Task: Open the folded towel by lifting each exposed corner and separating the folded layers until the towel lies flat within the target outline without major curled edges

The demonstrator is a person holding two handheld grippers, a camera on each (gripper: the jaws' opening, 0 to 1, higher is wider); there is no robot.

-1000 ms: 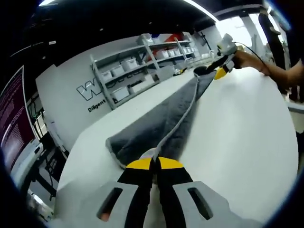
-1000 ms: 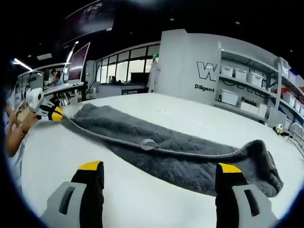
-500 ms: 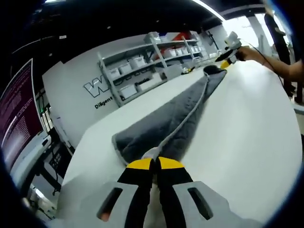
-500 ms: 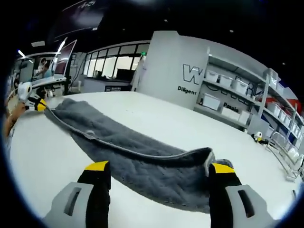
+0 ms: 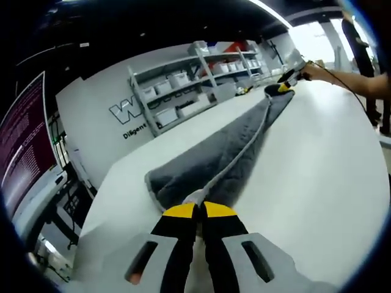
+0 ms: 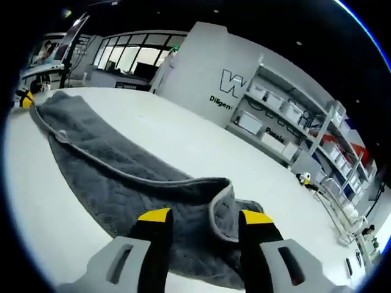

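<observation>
- In the left gripper view the left gripper (image 5: 197,210) comes up from 6 o'clock with its yellow-tipped jaws pressed together, pinching the pale hem at the near corner of the towel (image 5: 229,149).
- From that pinch the grey towel runs away toward 1 o'clock as a long, narrow folded strip, its light piped edge (image 5: 244,143) tracing a line along the top layer.
- At the far end of the strip, near 1 o'clock, the right gripper (image 5: 286,84) sits at the towel's other end, held by a person's hand (image 5: 314,72) whose forearm reaches off toward 3 o'clock.
- The towel lies on a white table (image 5: 324,183); no drawn outline can be made out on its surface.
- In the right gripper view the right gripper's jaws rise from 6 o'clock, parted by a moderate gap, and a raised, curled fold of the towel's hem (image 6: 220,201) stands between the two yellow tips.
- Whether the tips press on that fold cannot be told; the cloth sits in the gap with space showing on either side.
- Beyond them the towel stretches toward 10 o'clock, where the left gripper's yellow tip shows at its far corner.
- A grey wall with large lettering (image 6: 229,79) stands at 12 o'clock, with shelving (image 6: 293,119) holding white bins toward 2 o'clock.
</observation>
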